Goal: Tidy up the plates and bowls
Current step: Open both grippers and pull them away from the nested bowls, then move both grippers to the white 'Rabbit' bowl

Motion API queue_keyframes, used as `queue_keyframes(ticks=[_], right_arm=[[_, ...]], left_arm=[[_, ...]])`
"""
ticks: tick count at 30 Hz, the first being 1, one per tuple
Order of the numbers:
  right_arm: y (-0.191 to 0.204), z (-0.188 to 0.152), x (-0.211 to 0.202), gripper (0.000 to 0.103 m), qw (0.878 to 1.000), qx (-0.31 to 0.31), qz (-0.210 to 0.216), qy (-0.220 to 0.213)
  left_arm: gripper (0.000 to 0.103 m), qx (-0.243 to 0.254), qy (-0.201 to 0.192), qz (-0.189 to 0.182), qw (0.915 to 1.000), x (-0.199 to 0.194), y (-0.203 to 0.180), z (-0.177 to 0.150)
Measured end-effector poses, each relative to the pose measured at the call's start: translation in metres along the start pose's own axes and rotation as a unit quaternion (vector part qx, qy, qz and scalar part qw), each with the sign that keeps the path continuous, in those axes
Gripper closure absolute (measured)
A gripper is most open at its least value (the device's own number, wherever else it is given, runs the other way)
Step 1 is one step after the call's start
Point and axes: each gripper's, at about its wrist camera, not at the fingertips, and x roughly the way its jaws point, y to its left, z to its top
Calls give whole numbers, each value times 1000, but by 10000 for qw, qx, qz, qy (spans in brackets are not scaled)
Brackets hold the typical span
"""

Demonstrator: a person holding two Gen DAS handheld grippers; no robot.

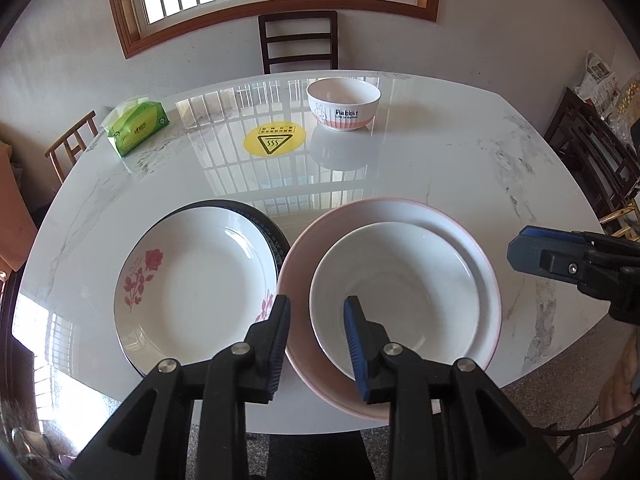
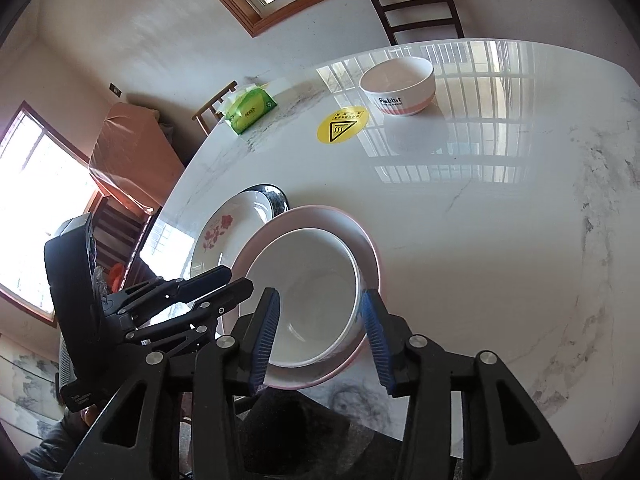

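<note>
A white bowl (image 1: 396,296) sits nested in a larger pink-rimmed bowl (image 1: 460,224) at the table's near edge. To its left a white rose-pattern plate (image 1: 192,284) lies on a dark-rimmed plate (image 1: 276,232). A white and pink "Rabbit" bowl (image 1: 343,104) stands far back. My left gripper (image 1: 316,308) is open and empty, its fingers astride the near-left rims of the nested bowls. My right gripper (image 2: 320,304) is open and empty, above the white bowl (image 2: 308,296); it also shows in the left wrist view (image 1: 532,252).
A green tissue pack (image 1: 136,126) lies at the far left of the marble table (image 1: 480,168). A yellow hot-surface sticker (image 1: 274,140) is near the middle. A dark chair (image 1: 298,40) stands behind the table, and more chairs stand at the right (image 1: 592,160).
</note>
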Motion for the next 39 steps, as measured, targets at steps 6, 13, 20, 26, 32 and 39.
queue_keyframes(ticks=[6, 13, 20, 26, 32, 39], right_arm=[[-24, -2, -18, 56, 9972, -15, -258, -709], [-38, 0, -38, 28, 9788, -202, -908, -1826], [-45, 10, -30, 9, 9737, -373, -1095, -1962], [-59, 18, -14, 6, 9812, -165, -948, -1671], [-76, 28, -6, 3, 9815, 51, -920, -1679], [-93, 43, 12, 1, 9849, 222, -740, -1548]], left_arm=[[68, 291, -358, 200, 9987, -11, -8, 2], [66, 713, -810, 441, 9932, -22, -27, 4], [66, 892, -999, 549, 9895, -21, -34, 13], [66, 921, -1069, 677, 9877, -12, -34, 25], [66, 971, -1204, 739, 9852, -3, -32, 36], [66, 902, -1231, 611, 9864, 13, -27, 55]])
